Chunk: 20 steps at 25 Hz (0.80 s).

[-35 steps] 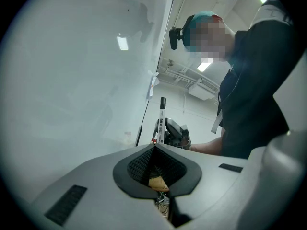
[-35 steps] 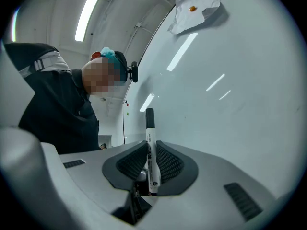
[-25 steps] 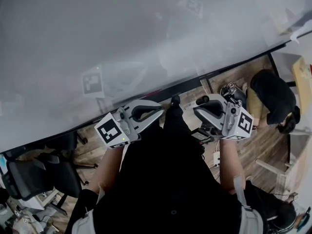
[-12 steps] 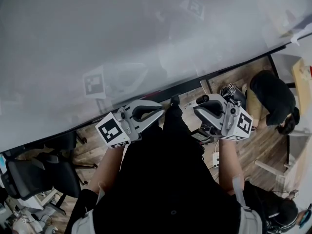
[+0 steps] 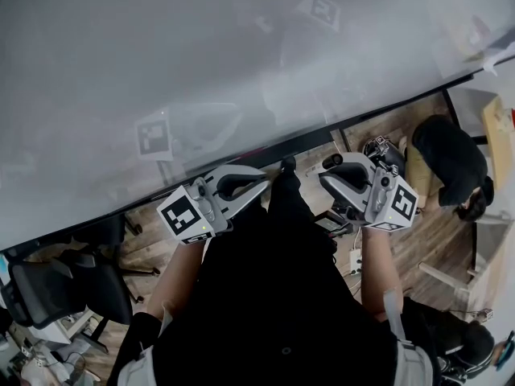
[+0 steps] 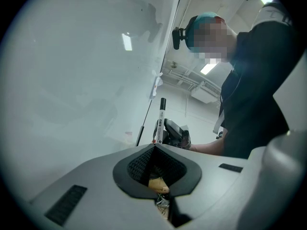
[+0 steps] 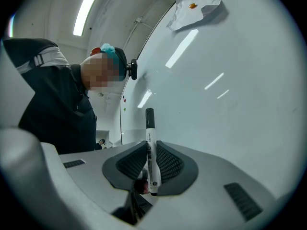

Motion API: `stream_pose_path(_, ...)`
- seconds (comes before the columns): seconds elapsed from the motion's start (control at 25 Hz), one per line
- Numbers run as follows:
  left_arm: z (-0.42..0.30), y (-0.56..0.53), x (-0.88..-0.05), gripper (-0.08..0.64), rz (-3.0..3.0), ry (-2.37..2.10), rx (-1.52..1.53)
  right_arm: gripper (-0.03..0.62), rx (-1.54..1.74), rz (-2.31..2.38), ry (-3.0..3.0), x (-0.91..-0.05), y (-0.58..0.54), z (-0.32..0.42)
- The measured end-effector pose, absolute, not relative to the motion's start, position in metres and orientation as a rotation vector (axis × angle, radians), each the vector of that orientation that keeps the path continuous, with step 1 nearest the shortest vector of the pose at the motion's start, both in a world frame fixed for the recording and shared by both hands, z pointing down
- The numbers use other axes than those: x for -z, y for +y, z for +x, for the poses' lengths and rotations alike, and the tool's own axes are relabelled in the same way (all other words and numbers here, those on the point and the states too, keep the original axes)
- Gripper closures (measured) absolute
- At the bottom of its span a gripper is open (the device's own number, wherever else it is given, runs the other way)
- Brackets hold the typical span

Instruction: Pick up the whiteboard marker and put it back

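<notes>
The whiteboard marker [image 7: 151,157] has a white barrel and a black cap and stands upright. My right gripper [image 7: 150,145] is shut on its barrel, with the cap sticking out past the jaws beside the whiteboard [image 7: 230,90]. The left gripper view also shows the marker [image 6: 161,116], held in the right gripper opposite. My left gripper [image 6: 154,146] is shut with its tips together and holds nothing. In the head view both grippers hover in front of my body below the whiteboard [image 5: 241,55], the left gripper [image 5: 264,180] facing the right gripper [image 5: 326,165] across a small gap.
A crumpled white tissue [image 7: 194,4] is stuck high on the board. Two square marker tags [image 5: 153,135] are on the board face. The board's dark lower edge [image 5: 306,143] runs above the grippers. An office chair [image 5: 64,288] stands lower left, and a person in black [image 5: 451,163] crouches at right.
</notes>
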<state>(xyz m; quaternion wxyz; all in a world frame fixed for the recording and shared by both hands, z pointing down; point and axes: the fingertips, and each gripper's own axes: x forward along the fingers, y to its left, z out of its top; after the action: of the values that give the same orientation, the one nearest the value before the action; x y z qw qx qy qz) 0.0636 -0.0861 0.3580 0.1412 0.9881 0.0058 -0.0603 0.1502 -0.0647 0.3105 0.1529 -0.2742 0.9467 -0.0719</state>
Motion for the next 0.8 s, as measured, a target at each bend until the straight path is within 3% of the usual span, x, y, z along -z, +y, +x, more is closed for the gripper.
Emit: stream_pose_path(0.8, 0.059, -0.088, -0.362, 0.548, 2.852, 0.012, 0.188, 0.523, 0.078, -0.854, 2.815, -0.299, -0.067, 0.147)
